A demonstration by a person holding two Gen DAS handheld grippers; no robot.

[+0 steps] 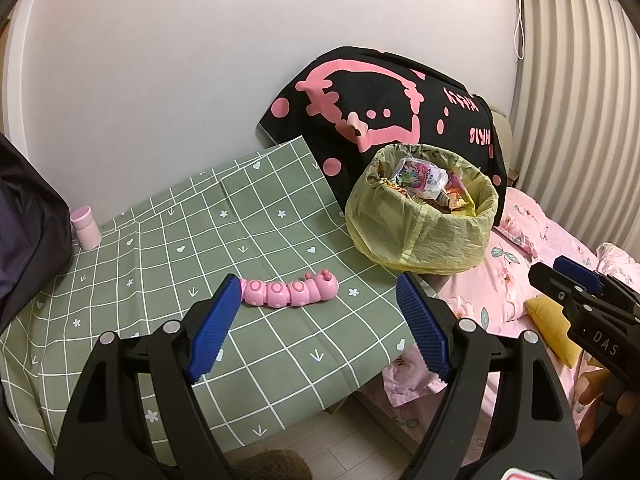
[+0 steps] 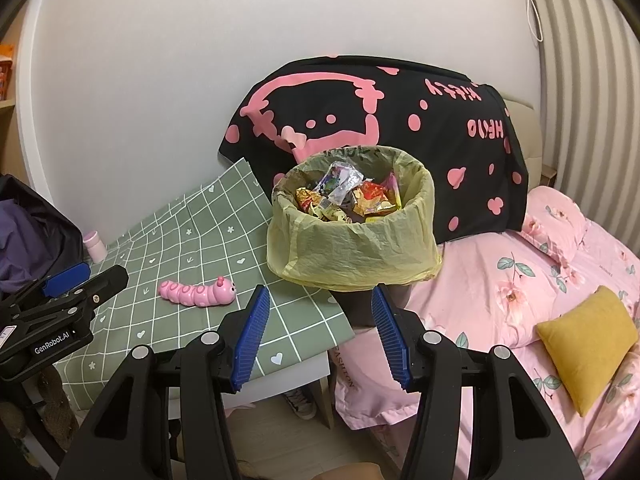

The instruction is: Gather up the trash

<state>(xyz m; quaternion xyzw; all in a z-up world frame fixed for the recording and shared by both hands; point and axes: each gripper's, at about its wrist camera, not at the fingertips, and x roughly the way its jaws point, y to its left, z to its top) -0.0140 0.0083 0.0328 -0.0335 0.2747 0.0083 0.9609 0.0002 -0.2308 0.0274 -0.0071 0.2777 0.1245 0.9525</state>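
A bin lined with a yellow-green bag stands at the right edge of the table and holds several crumpled snack wrappers. My left gripper is open and empty above the table's front, just short of a pink caterpillar toy. My right gripper is open and empty, a little in front of the bin. Each gripper shows at the edge of the other's view.
The table wears a green checked cloth. A small pink cup stands at the back left beside a dark bag. A bed with pink floral bedding, a yellow cushion and a black-and-pink pillow lies right.
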